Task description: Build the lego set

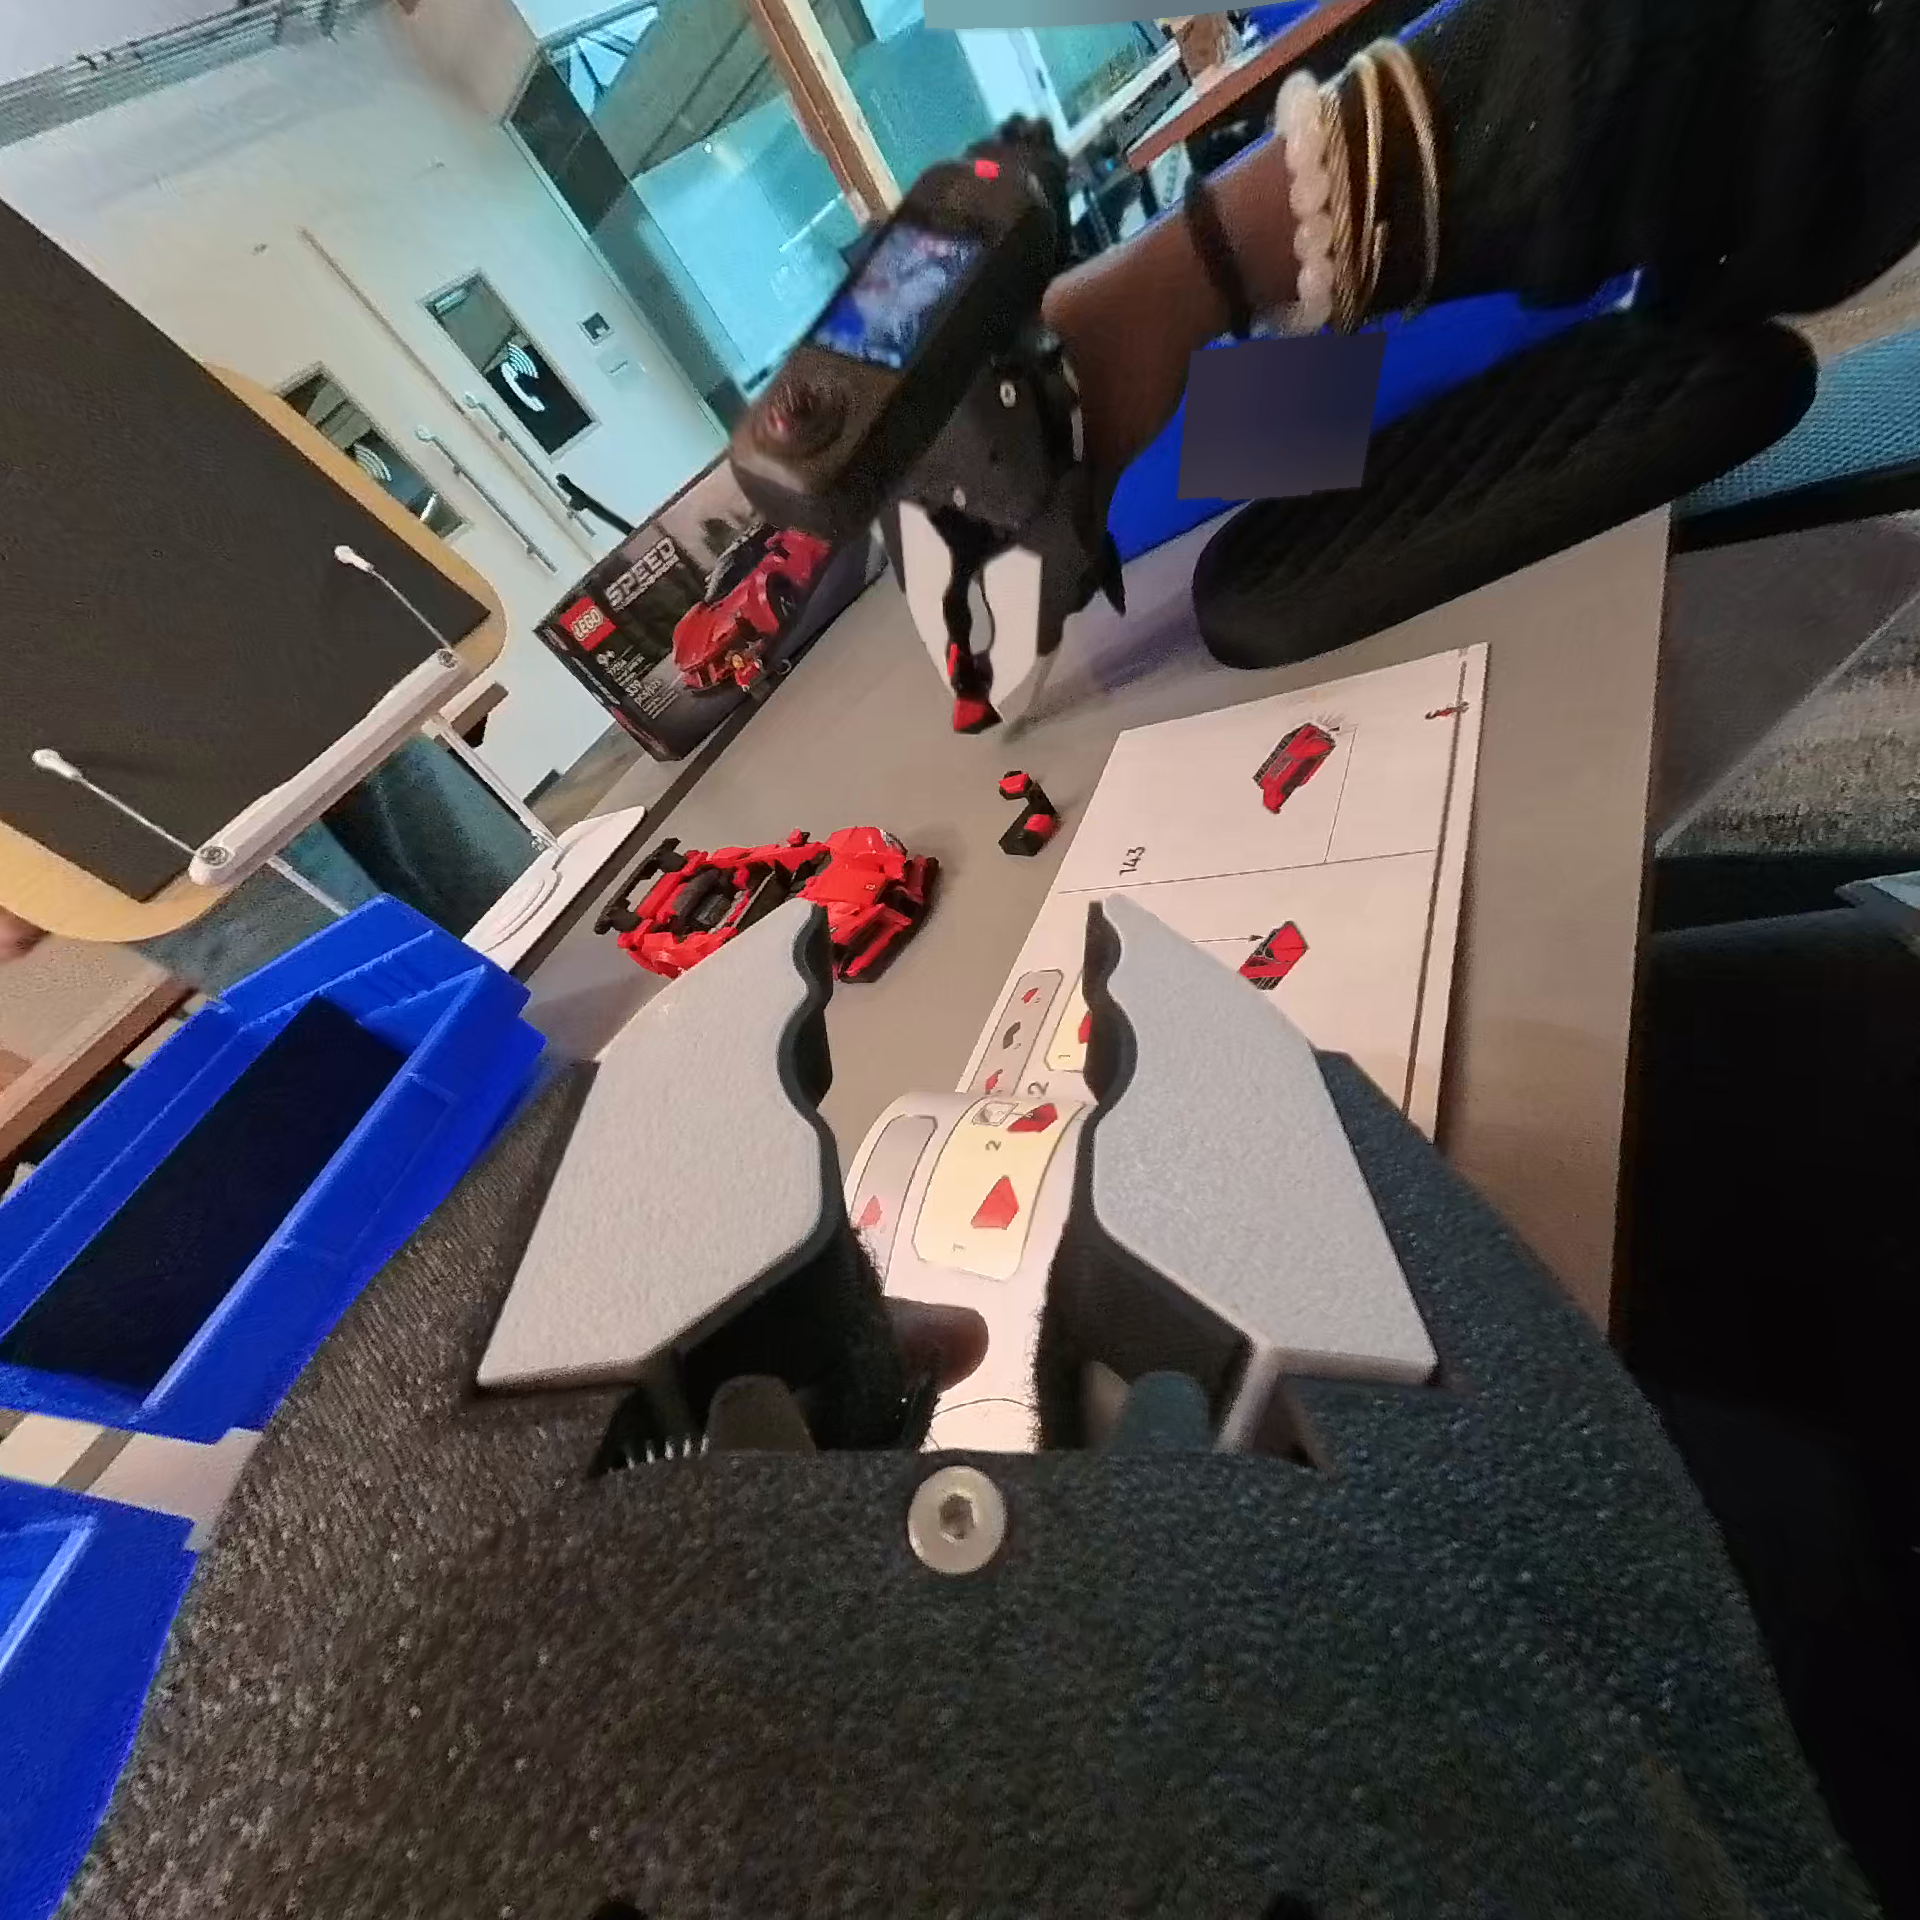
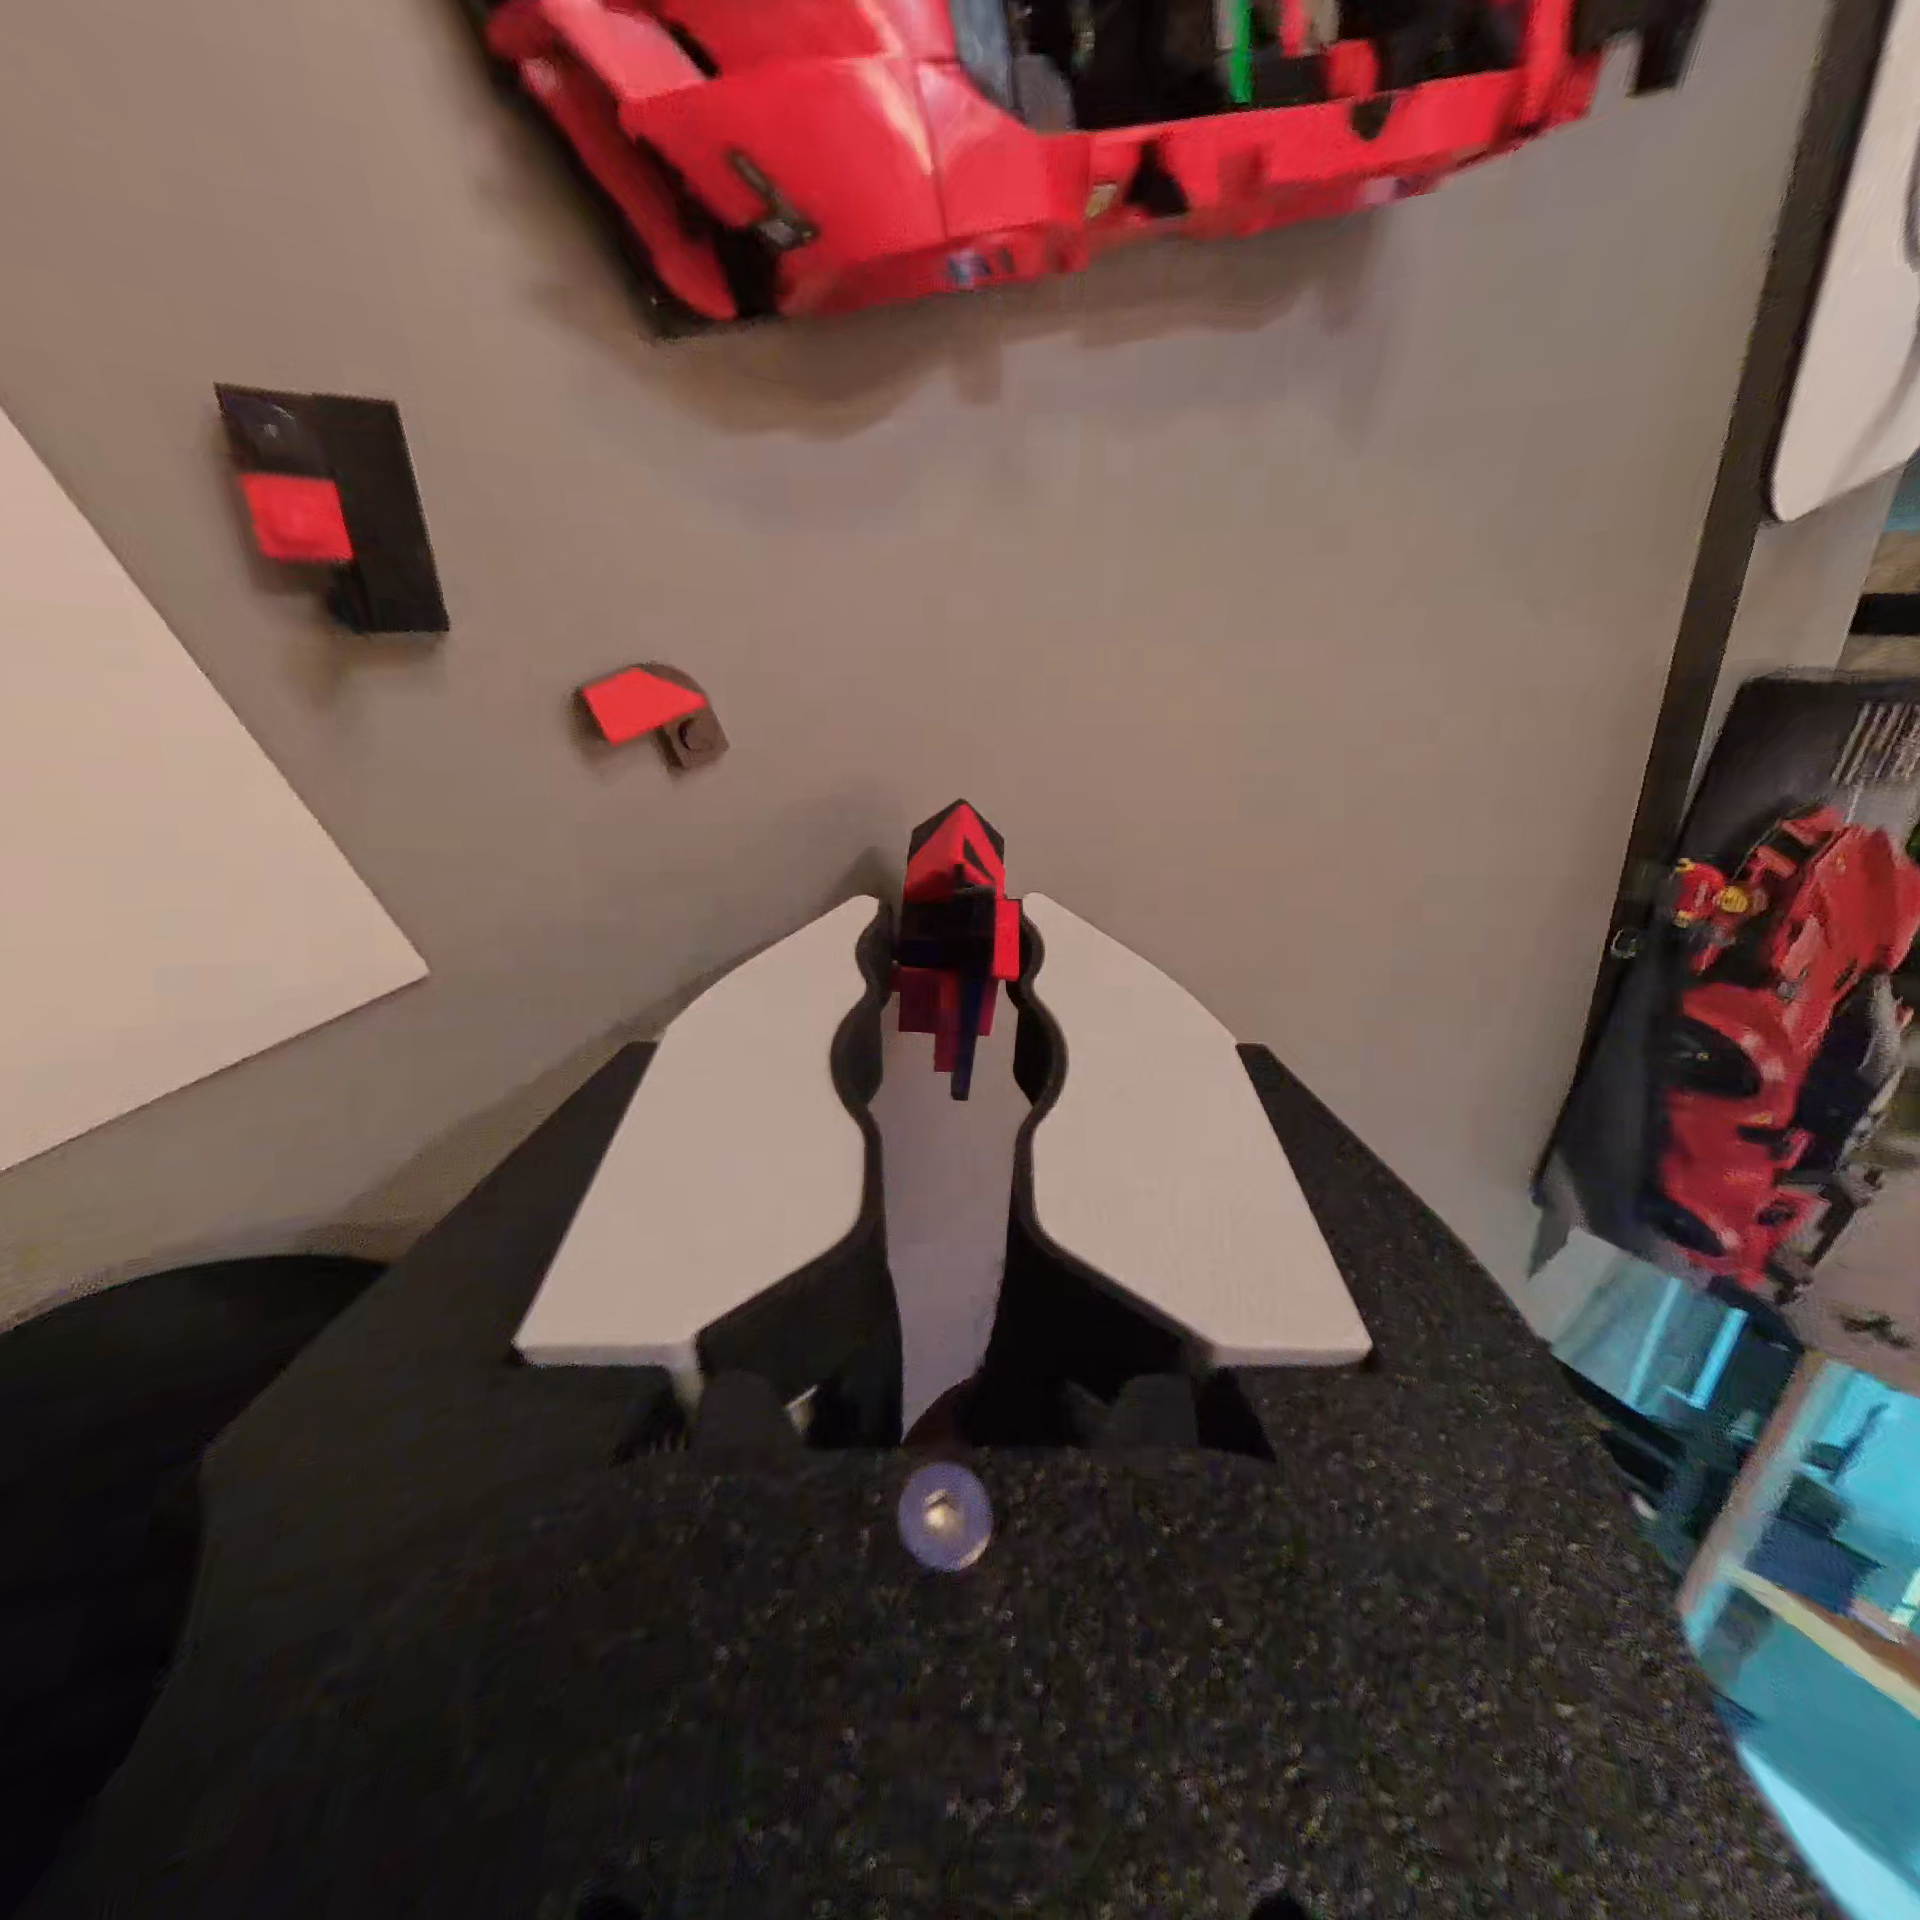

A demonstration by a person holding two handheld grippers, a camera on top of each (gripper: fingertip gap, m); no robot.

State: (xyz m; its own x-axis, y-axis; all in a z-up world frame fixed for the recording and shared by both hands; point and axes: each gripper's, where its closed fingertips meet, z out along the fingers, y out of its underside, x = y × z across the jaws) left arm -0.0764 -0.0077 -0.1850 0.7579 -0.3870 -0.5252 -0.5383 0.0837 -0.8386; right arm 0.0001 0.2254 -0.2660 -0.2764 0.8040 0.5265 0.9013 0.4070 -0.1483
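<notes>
Right gripper (image 2: 956, 914), centre of the right wrist view: clenched on a small red-and-black sub-assembly (image 2: 954, 935) pinched at the fingertips, its pointed red end jutting past them; seen also at upper centre of the left wrist view, held just above the table (image 1: 790, 748). Left gripper (image 1: 956, 956), lower centre of the left wrist view: jaws released, nothing between them, poised over the curled near edge of the booklet (image 1: 1299, 831). Car (image 2: 1039, 156), partly built, red: top of the right wrist view, resting on the table, apart from both grippers. Loose pieces: a black plate with a red tile (image 2: 327, 509) at upper left, a small red wedge on a dark piece (image 2: 649, 712) below it, both lying free on the table. Box (image 1: 686, 634): left of centre in the left wrist view, beyond the car. Blue bin (image 1: 260, 1143): lower left. Step in hand, by judgement: carrying the sub-assembly to the car for fitting. To do well: keep the pinch firm so the piece does not twist, line its studs square with the seat, steady the car with the left gripper, and press straight down rather than at a slant.
</notes>
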